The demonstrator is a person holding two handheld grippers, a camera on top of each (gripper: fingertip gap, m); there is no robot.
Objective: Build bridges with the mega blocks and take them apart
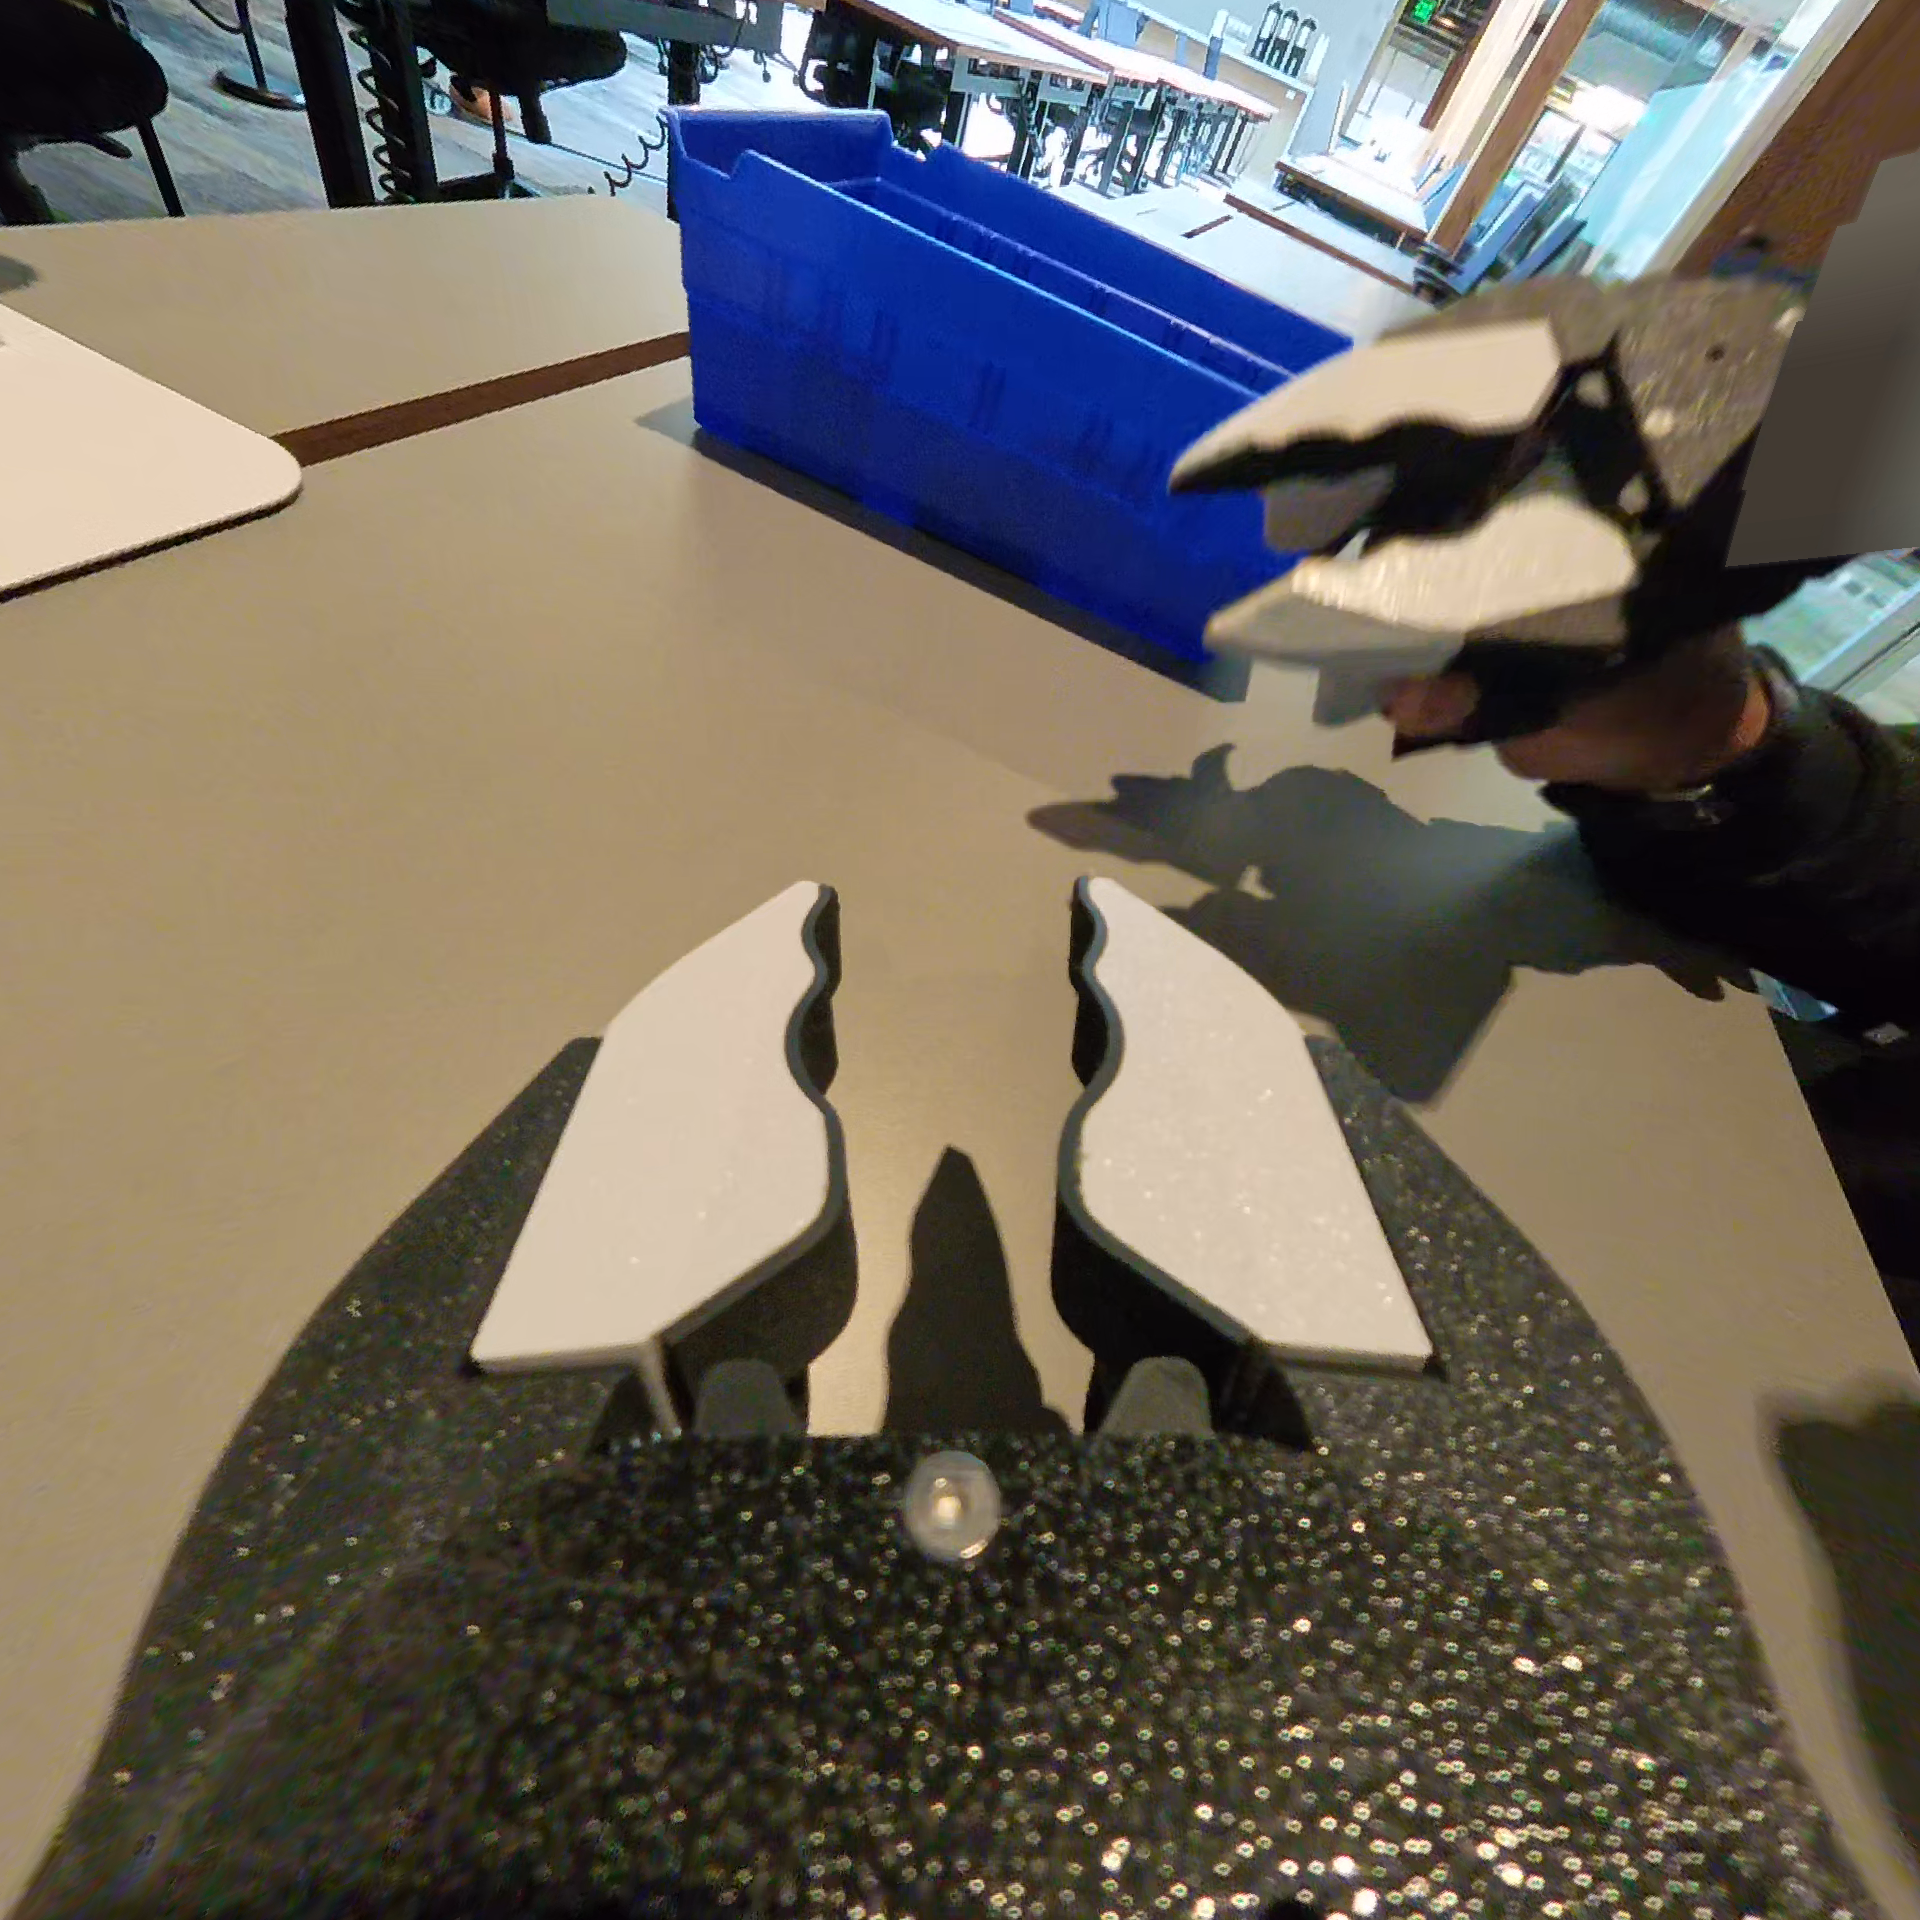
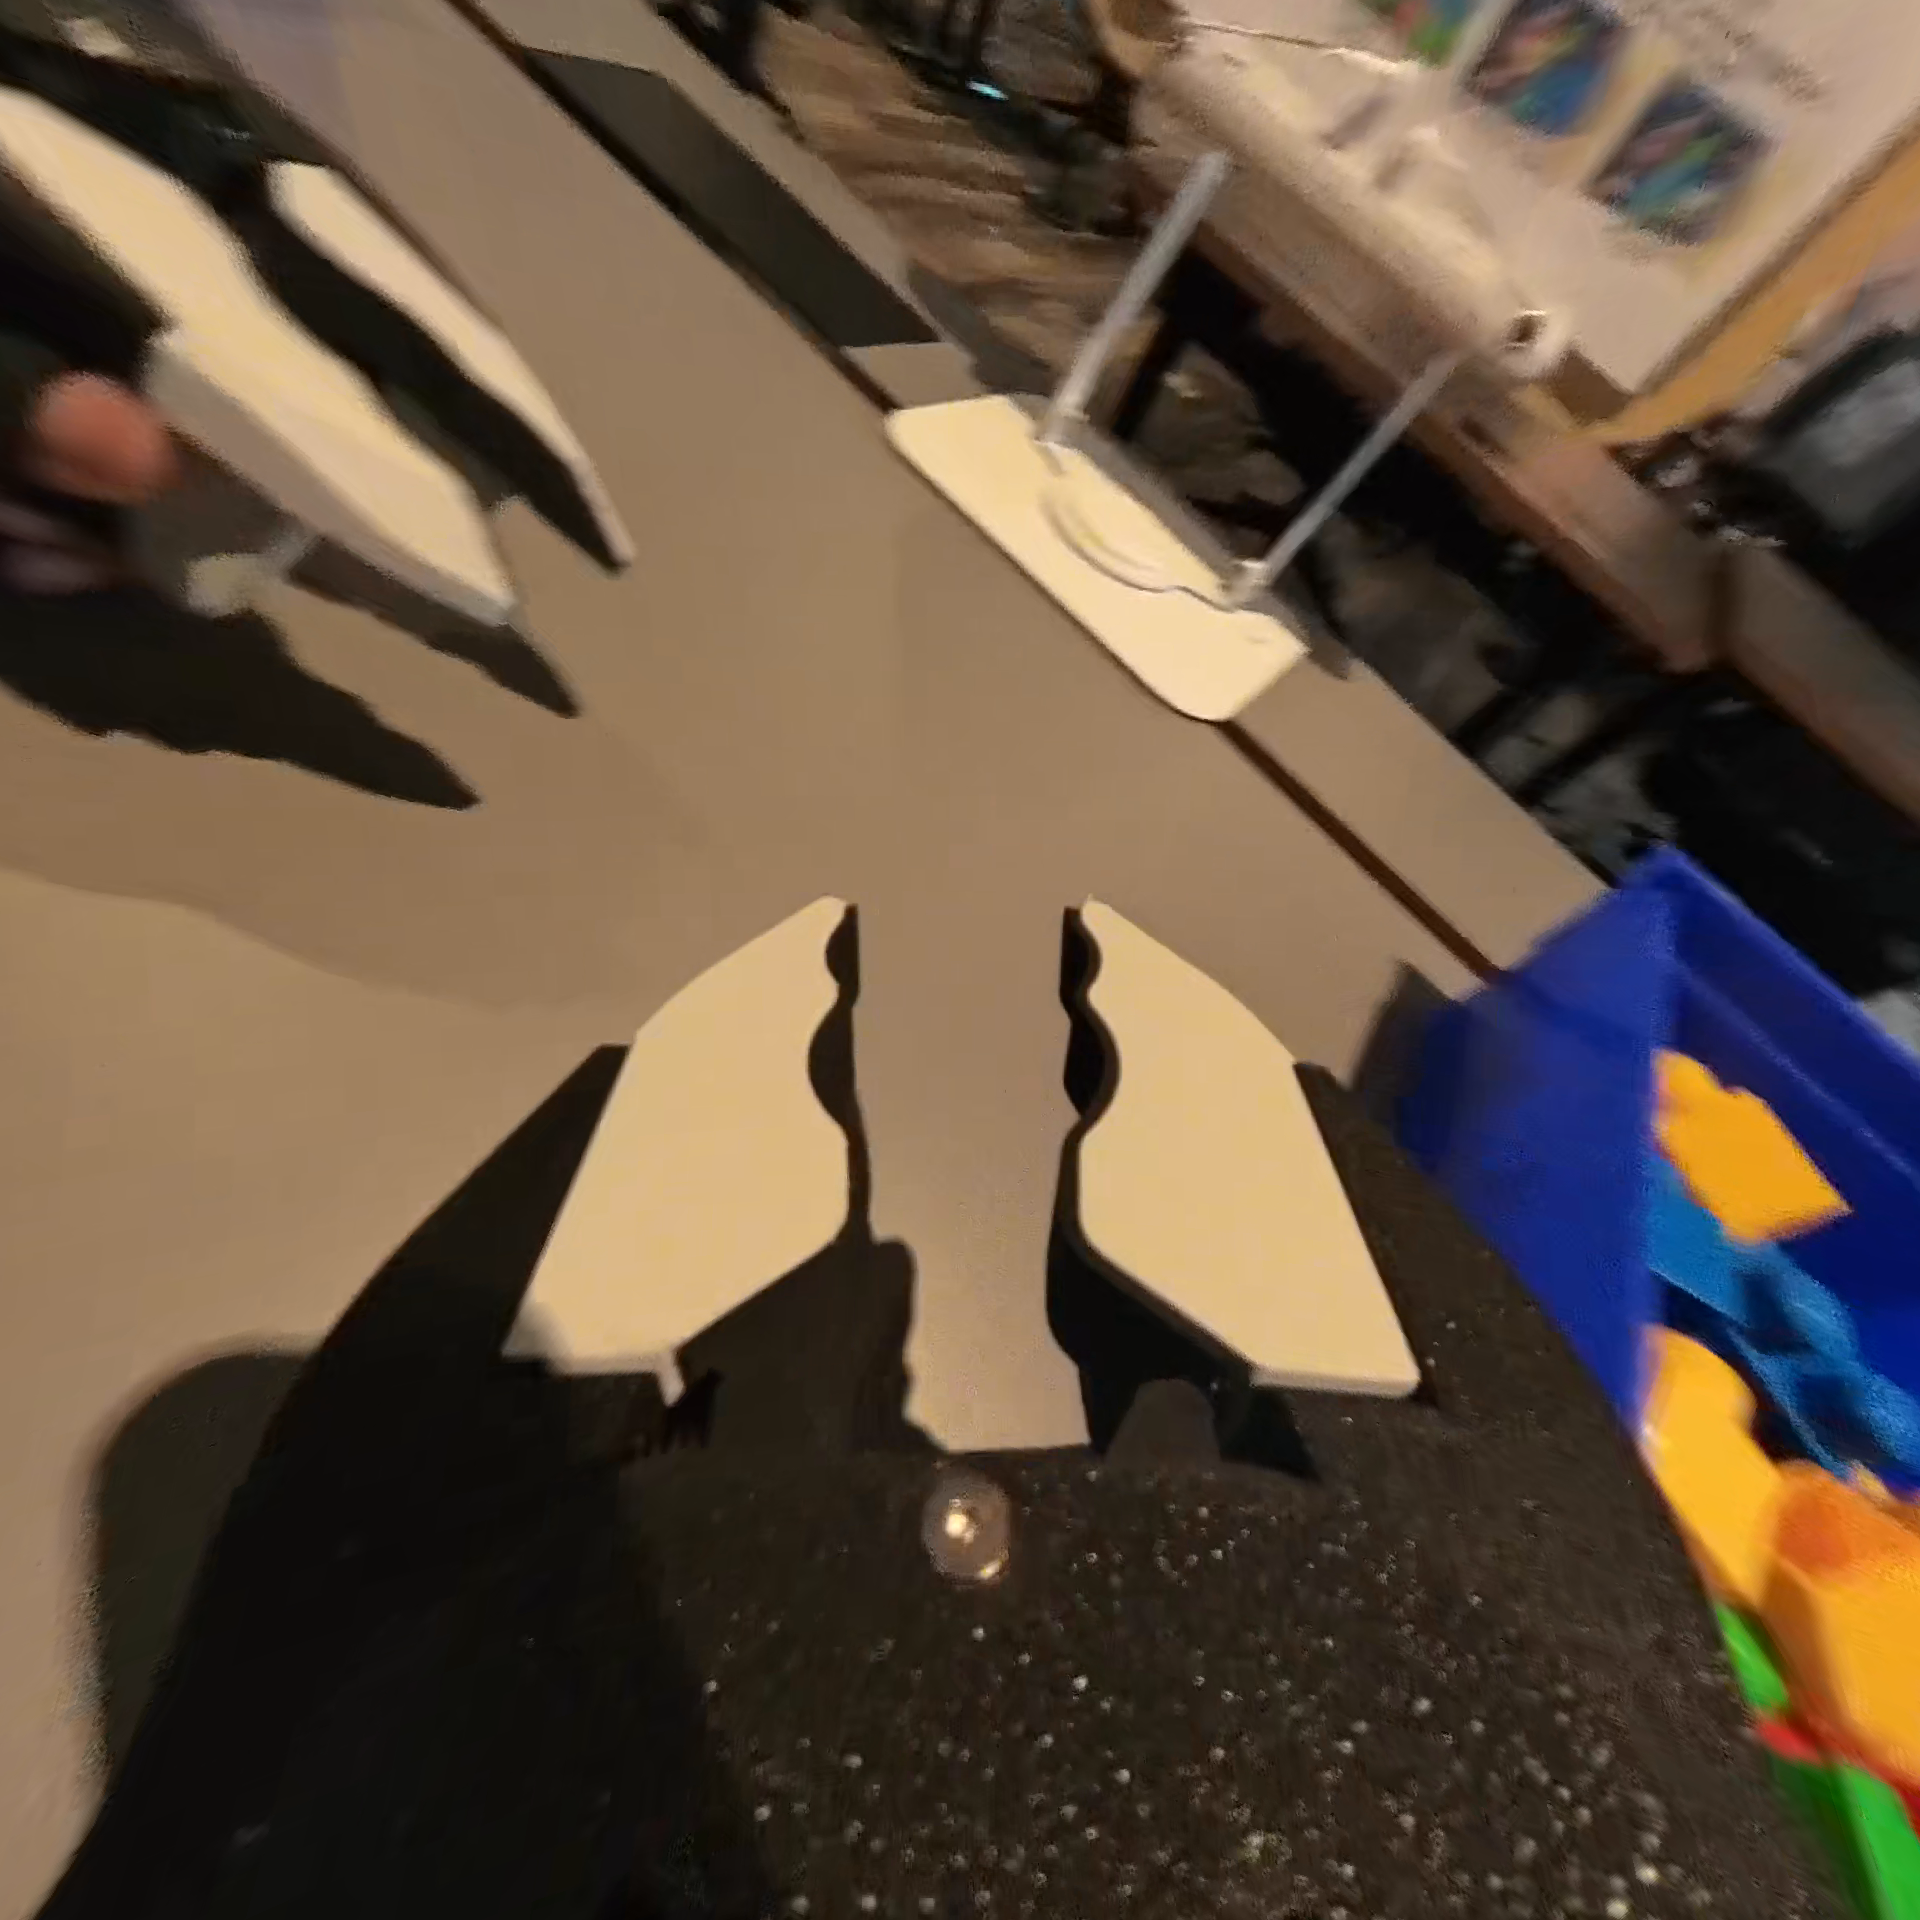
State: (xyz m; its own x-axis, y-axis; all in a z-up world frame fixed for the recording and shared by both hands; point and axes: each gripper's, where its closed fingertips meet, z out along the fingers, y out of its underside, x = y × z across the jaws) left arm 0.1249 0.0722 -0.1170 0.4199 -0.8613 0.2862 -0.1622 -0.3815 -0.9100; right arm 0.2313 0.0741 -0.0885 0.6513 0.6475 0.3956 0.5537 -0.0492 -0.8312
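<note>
Each claw is built alike: two pale grey, flat-faced fingers point(image 1: 686, 1143) with wavy black-lined inner edges, set into a black speckled, glittery body with one round silver screw point(image 1: 951, 1507) at its middle. The left claw point(image 1: 954, 904) and the right claw point(image 2: 958, 914) share this make. The person's hand point(image 1: 1621, 717) on the right claw comes out of a black sleeve point(image 1: 1787, 862) with a band at the wrist.

Two grippers point(image 1: 954, 894) point(image 2: 958, 906) are hovering over one table point(image 1: 520, 727), one blue bin point(image 1: 935, 343) is sitting there, holding several blocks point(image 2: 1735, 1164) (too blurred to count), and one white base plate point(image 2: 1091, 540).
</note>
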